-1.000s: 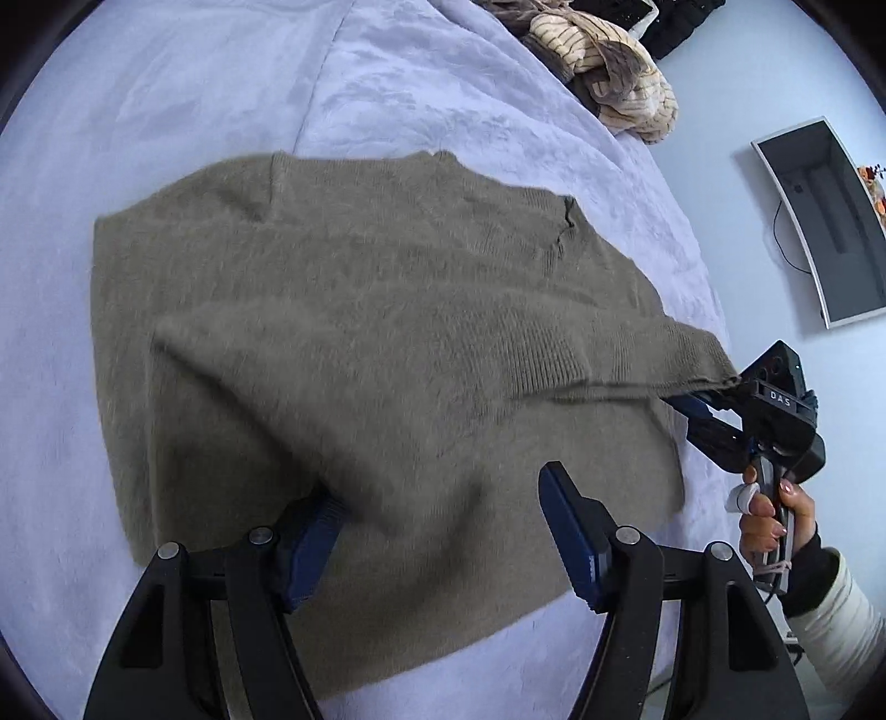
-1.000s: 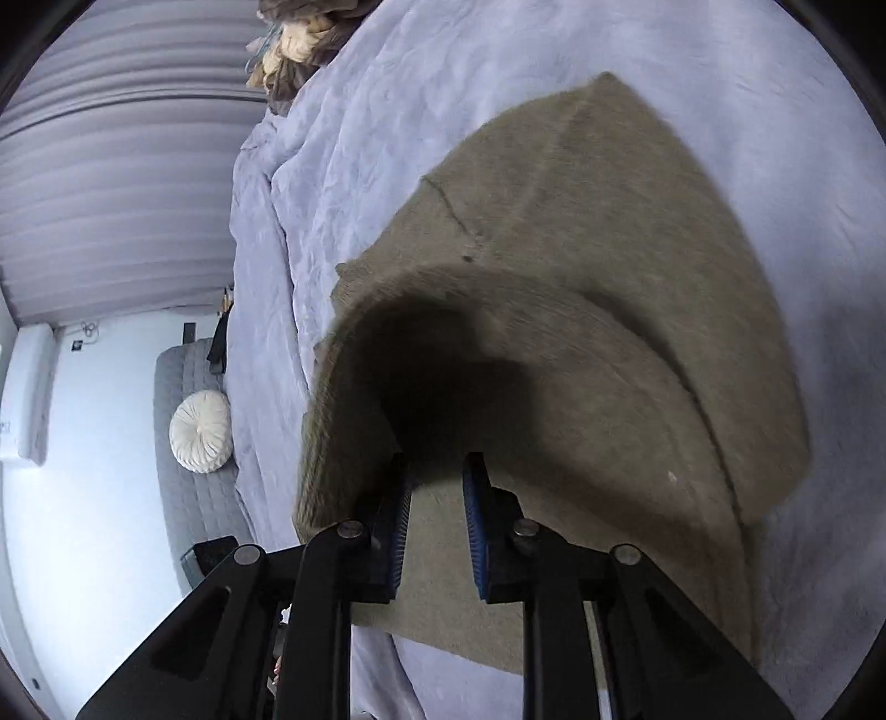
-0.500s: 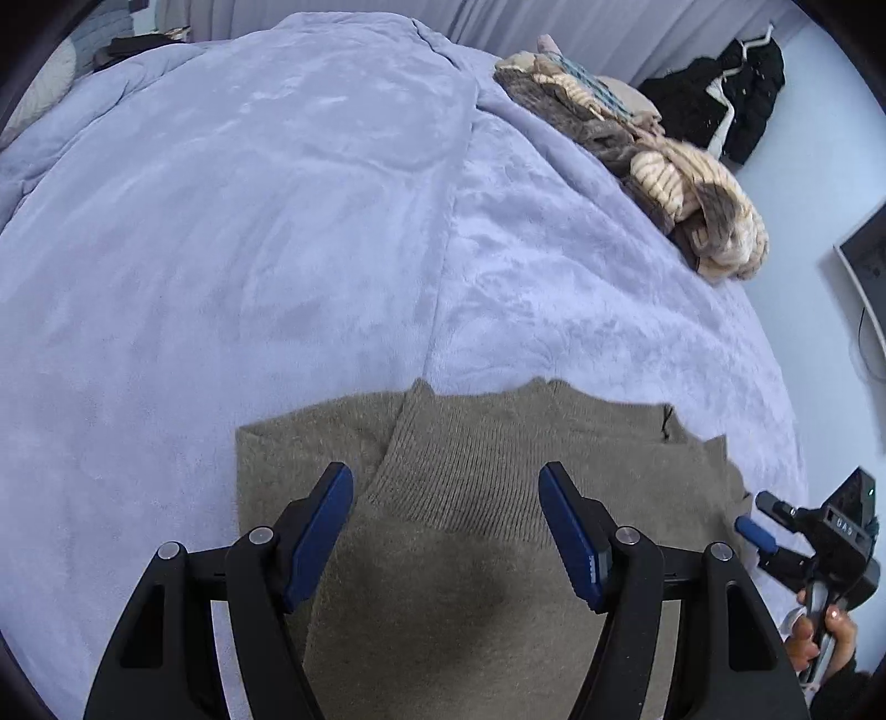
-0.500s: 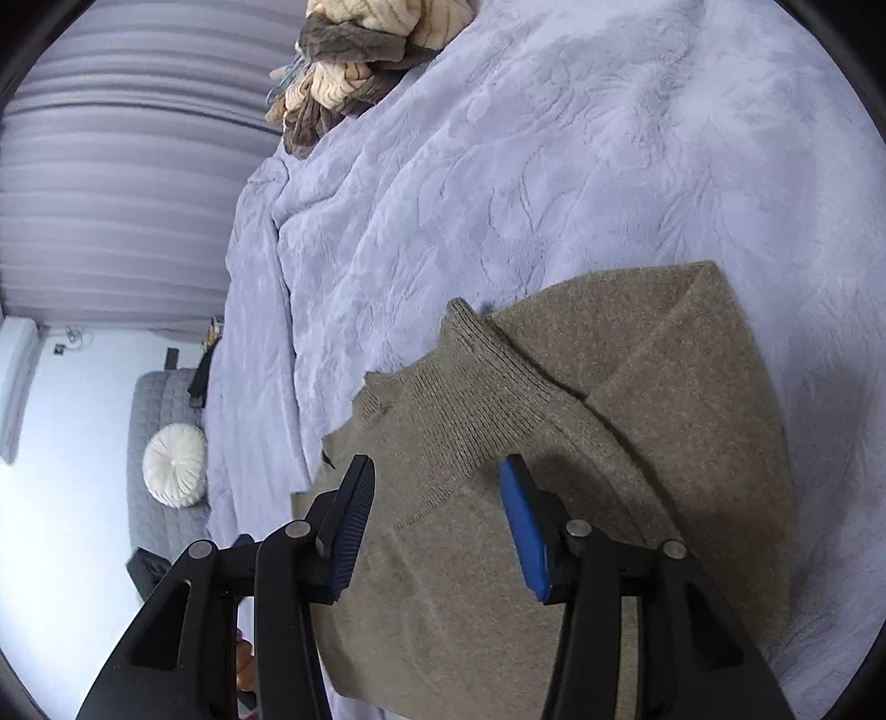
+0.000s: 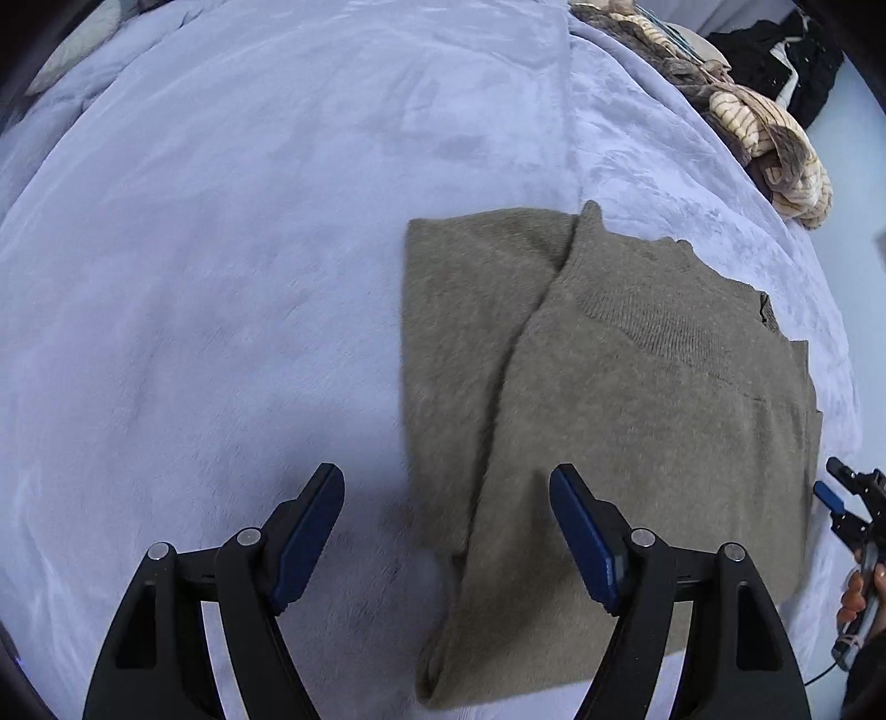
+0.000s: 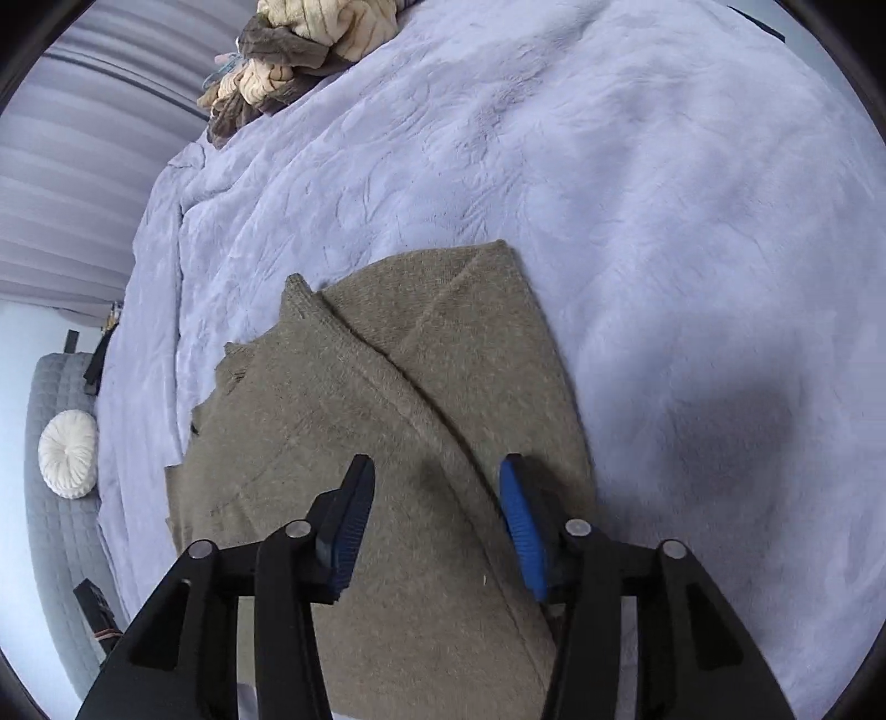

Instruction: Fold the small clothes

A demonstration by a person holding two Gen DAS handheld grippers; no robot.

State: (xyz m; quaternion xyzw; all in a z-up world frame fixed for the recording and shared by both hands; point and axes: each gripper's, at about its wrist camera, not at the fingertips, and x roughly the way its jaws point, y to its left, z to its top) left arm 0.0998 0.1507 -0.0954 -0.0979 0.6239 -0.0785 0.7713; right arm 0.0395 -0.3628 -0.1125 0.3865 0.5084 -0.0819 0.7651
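Observation:
An olive-brown knit sweater (image 5: pixel 637 399) lies folded flat on the lavender bedspread (image 5: pixel 221 277), its ribbed hem laid across the top. My left gripper (image 5: pixel 446 515) hovers over the sweater's left edge, jaws opening, nothing pressed between the blue pads. In the right wrist view the same sweater (image 6: pixel 354 443) spreads below my right gripper (image 6: pixel 437 509), which stands open above a diagonal fold with nothing gripped. The right gripper (image 5: pixel 847 509) also shows at the far right edge of the left wrist view, held by a hand.
A heap of striped beige and brown clothes (image 5: pixel 764 122) lies at the far edge of the bed, also seen as a pile (image 6: pixel 299 50). Dark garments (image 5: pixel 786 50) sit beyond it. A grey sofa with a round white cushion (image 6: pixel 69 462) stands past the bed's edge.
Both grippers let go of the sweater, which now lies folded over itself. The right jaws went from shut to open. The left gripper swung left, off the sweater's edge.

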